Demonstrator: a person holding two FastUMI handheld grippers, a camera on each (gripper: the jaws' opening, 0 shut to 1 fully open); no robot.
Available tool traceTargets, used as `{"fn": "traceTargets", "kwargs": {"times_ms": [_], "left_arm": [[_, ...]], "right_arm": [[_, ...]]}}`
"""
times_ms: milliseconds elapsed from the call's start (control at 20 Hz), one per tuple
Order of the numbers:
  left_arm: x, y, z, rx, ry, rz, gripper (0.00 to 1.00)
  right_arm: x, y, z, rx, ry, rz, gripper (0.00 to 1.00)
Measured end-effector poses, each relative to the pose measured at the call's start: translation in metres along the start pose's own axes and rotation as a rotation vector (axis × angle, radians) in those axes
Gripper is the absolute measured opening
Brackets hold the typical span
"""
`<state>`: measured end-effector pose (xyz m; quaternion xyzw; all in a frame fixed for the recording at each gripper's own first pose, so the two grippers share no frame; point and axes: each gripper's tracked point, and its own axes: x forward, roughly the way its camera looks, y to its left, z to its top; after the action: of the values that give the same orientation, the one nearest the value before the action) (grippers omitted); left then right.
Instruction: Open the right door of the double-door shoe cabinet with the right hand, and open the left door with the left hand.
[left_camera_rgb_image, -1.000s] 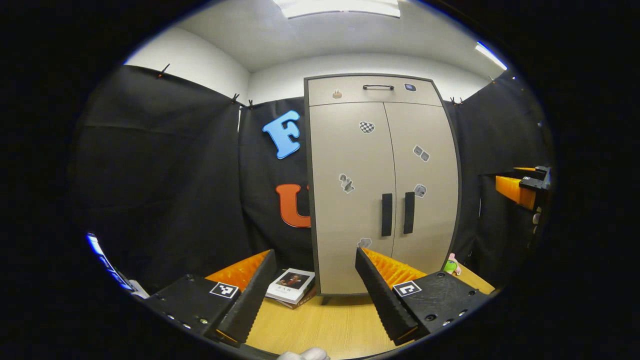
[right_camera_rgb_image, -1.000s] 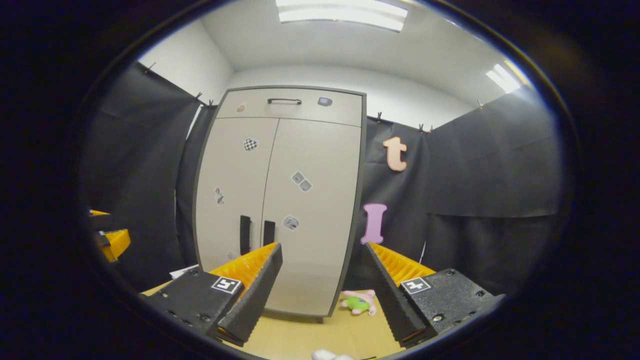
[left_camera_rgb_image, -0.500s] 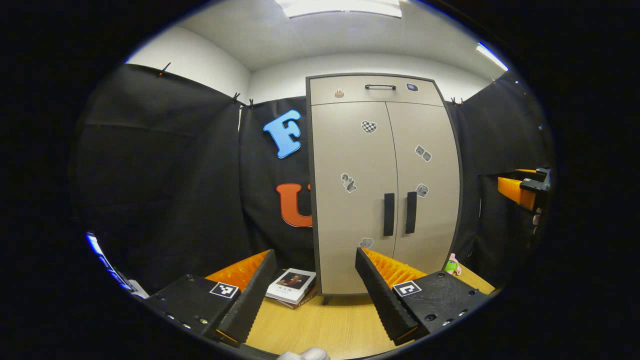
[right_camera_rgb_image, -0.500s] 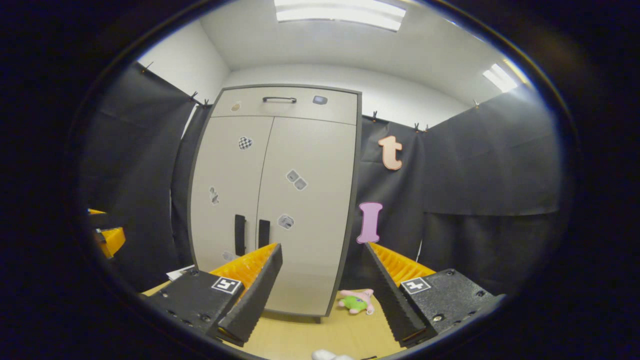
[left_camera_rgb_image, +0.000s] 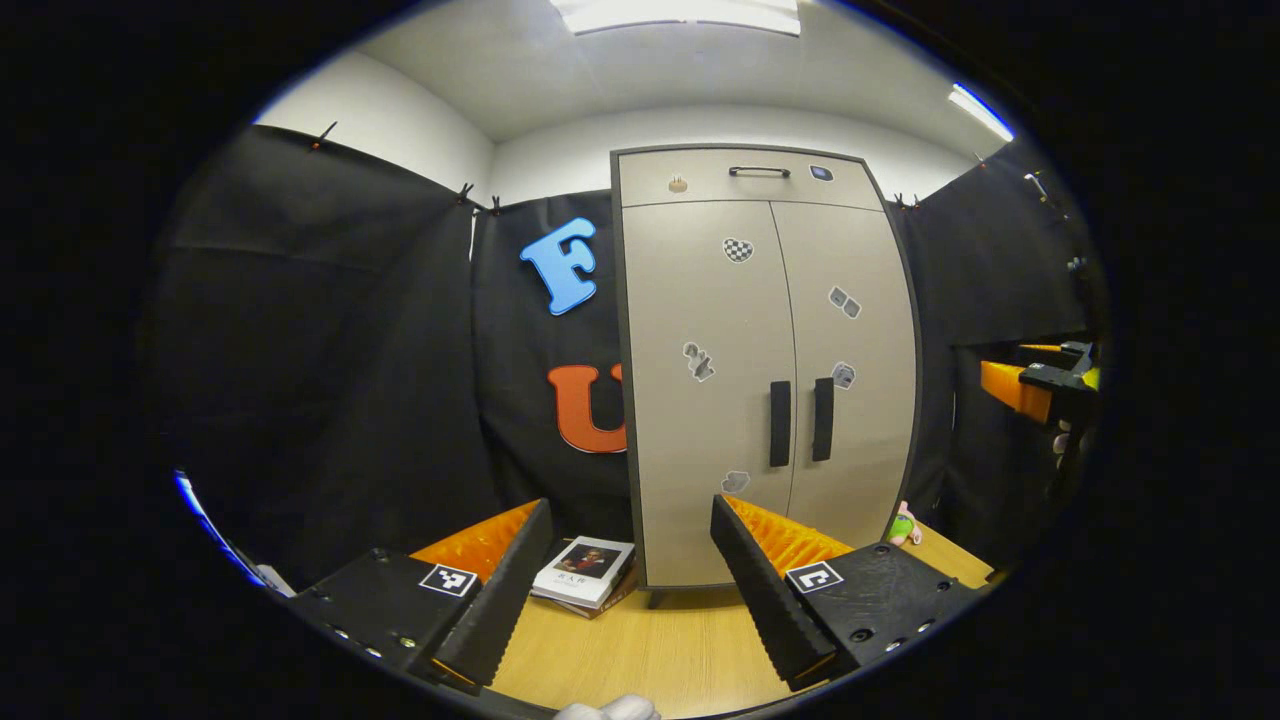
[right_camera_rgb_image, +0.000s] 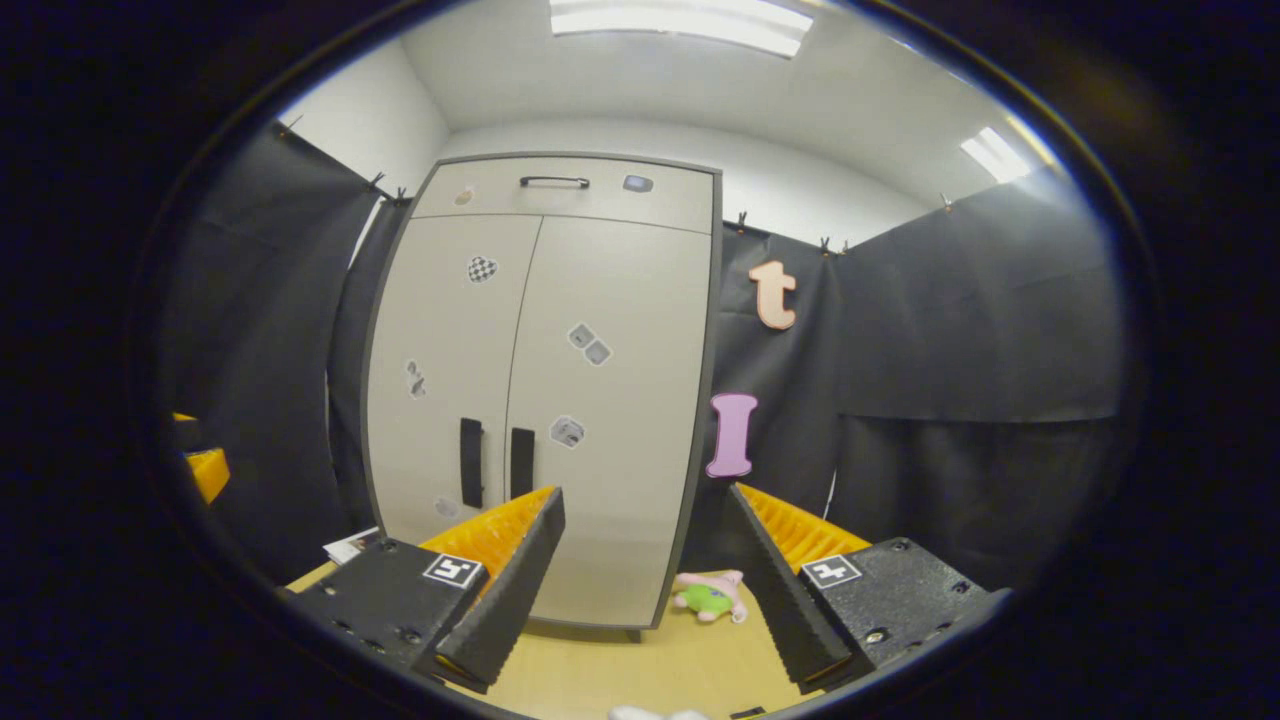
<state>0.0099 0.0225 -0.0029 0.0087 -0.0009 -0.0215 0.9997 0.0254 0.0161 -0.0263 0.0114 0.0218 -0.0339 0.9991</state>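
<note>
- The shoe cabinet (left_camera_rgb_image: 765, 370) stands upright on the wooden floor (left_camera_rgb_image: 640, 650), against the black cloth wall, and its 2 doors are both closed, so no step of the task is done yet.
- The left gripper (left_camera_rgb_image: 630, 575) is wide open and holds nothing; it is well apart from the cabinet, and the left door handle (left_camera_rgb_image: 779, 423) is above and a little to the right of its fingers.
- The right gripper (right_camera_rgb_image: 645, 560) is also wide open and empty; the right door handle (right_camera_rgb_image: 521, 462) is off to the left of its fingers, near the left one.
- Risk, as I judge it: the 2 handles sit just beside each other at the middle seam, so a gripper can easily close on the wrong handle or bump the other gripper.
- Another risk: a pull that does not follow the arc of the hinge can make the fingers slip off the thin handle, or tip the cabinet forward (it looks tall and narrow).
- A book (left_camera_rgb_image: 583, 571) lies on the floor at the cabinet's left corner and a small plush toy (right_camera_rgb_image: 711, 596) at its right corner; a door swinging wide may hit them.
- Inside of the cabinet and its top drawer (left_camera_rgb_image: 740, 178): I cannot tell, everything is closed.
</note>
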Motion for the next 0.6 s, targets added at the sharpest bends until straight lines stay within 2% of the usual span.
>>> {"fn": "traceTargets", "kwargs": {"times_ms": [250,600], "left_arm": [[-0.003,0.008,0.0,0.007,0.003,0.017,0.96],[-0.006,0.022,-0.005,0.014,0.026,0.103,0.96]], "right_arm": [[0.049,0.04,-0.019,0.04,0.02,0.026,1.0],[0.152,0.108,-0.051,0.071,0.08,0.084,0.96]]}}
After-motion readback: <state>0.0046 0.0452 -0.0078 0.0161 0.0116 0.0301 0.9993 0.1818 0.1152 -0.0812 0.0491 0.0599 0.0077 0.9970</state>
